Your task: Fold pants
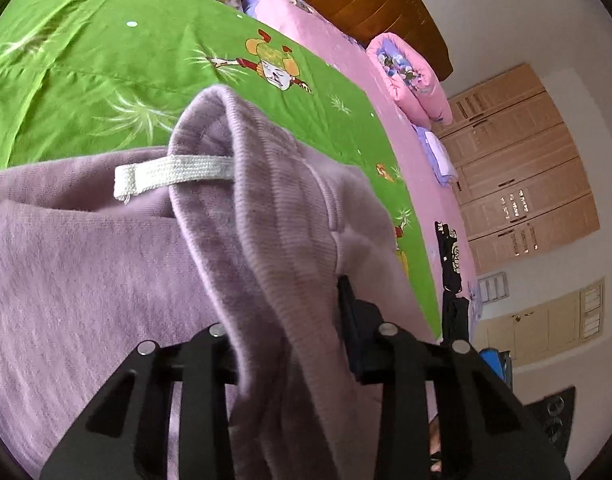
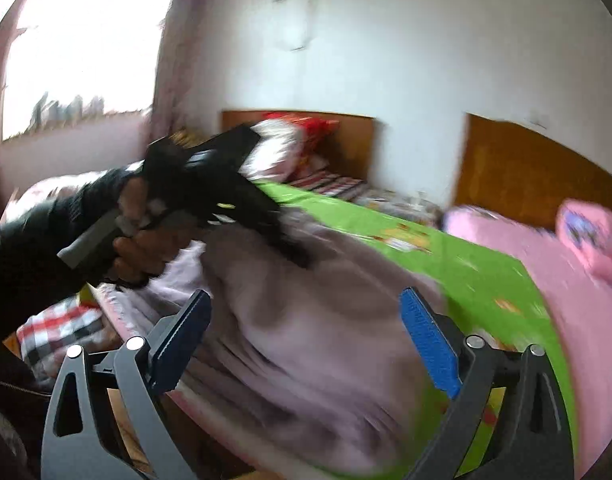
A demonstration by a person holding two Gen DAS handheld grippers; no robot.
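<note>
- Lying bunched on the green cartoon-print bedsheet (image 1: 86, 60), the soft lilac fleece pants (image 1: 86, 272) sit directly under and ahead of both grippers.
- The left gripper (image 1: 290, 320) pinches a raised fold of the ribbed waistband; a white woven drawstring (image 1: 174, 174) lies just beyond its tips.
- The right gripper (image 2: 306, 340), with blue pads (image 2: 430, 344), stands spread wide above the cloth, holding nothing.
- Risk: with only one side gripped, the thick fleece may slide out or drag crooked, spoiling the fold.
- The drawstring could also get trapped inside a crease.
- The waistband end points toward the left gripper; the pants' long axis cannot be judged, since the legs are crumpled and the right view is blurred.
</note>
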